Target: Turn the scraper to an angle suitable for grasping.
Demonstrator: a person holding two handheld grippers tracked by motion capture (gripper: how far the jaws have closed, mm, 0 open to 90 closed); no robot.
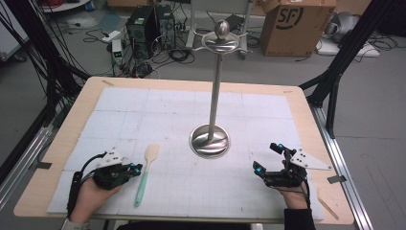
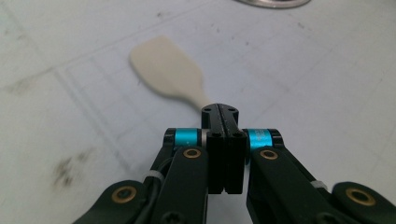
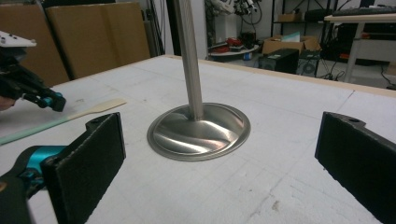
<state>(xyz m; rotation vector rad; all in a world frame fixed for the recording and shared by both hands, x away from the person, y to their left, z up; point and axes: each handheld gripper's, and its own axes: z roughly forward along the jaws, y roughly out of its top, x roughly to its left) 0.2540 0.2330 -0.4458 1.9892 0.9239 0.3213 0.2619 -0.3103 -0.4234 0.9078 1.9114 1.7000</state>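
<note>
A spatula [image 1: 145, 173] with a cream head [image 2: 163, 70] and a teal handle lies on the white mat at the front left, head pointing away from me. My left gripper [image 1: 137, 167] is shut, its tips just left of the handle; in the left gripper view the jaws [image 2: 220, 112] are pressed together over the spatula's neck with nothing between them. A tall metal stand [image 1: 209, 140] with a round base [image 3: 198, 130] rises from the mat's middle. My right gripper [image 1: 267, 157] rests at the front right, jaws wide open and empty, facing the stand [image 3: 224, 158].
A white gridded mat [image 1: 158, 110] covers the wooden table [image 1: 76, 110]. The stand's pole [image 1: 215, 86] ends in a ringed top with a knob [image 1: 221, 29]. Beyond the far edge are a cardboard box [image 1: 297, 24], computer cases [image 1: 148, 24] and floor cables. Black frame legs [image 1: 335, 72] flank the table.
</note>
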